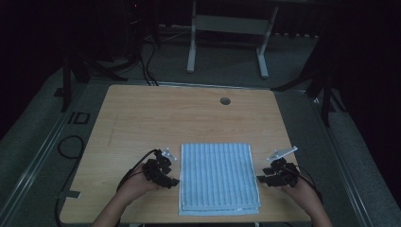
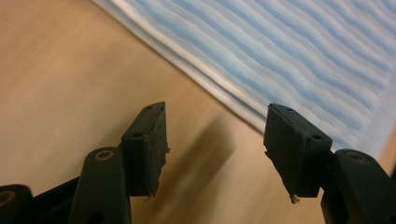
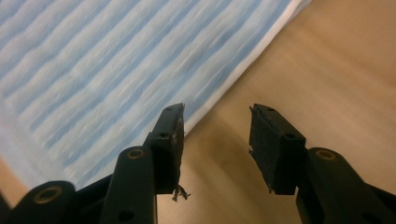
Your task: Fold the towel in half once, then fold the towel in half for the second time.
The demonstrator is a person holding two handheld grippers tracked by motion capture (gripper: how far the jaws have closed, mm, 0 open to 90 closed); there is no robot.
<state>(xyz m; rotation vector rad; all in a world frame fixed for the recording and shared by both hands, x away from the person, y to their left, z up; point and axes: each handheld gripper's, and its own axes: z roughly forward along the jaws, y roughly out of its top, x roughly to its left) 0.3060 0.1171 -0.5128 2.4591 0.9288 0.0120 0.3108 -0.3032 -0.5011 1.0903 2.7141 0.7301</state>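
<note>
A folded blue-striped towel [image 1: 218,177] lies flat on the tabletop [image 1: 142,123] between both grippers. The left gripper [image 1: 174,181] and right gripper [image 1: 259,178] have fingers [image 2: 148,144] parted, holding nothing, just beside its edges.

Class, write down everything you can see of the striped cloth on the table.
The cloth is pale blue with thin darker blue stripes running away from the person, and white at its edges. It looks like soft woven fabric, perhaps a towel. It is folded into a near-square stack, with layers showing at the near edge, and lies flat on the wooden table near the front edge. The left gripper and the right gripper flank its sides with jaws open; neither grips it.
</note>
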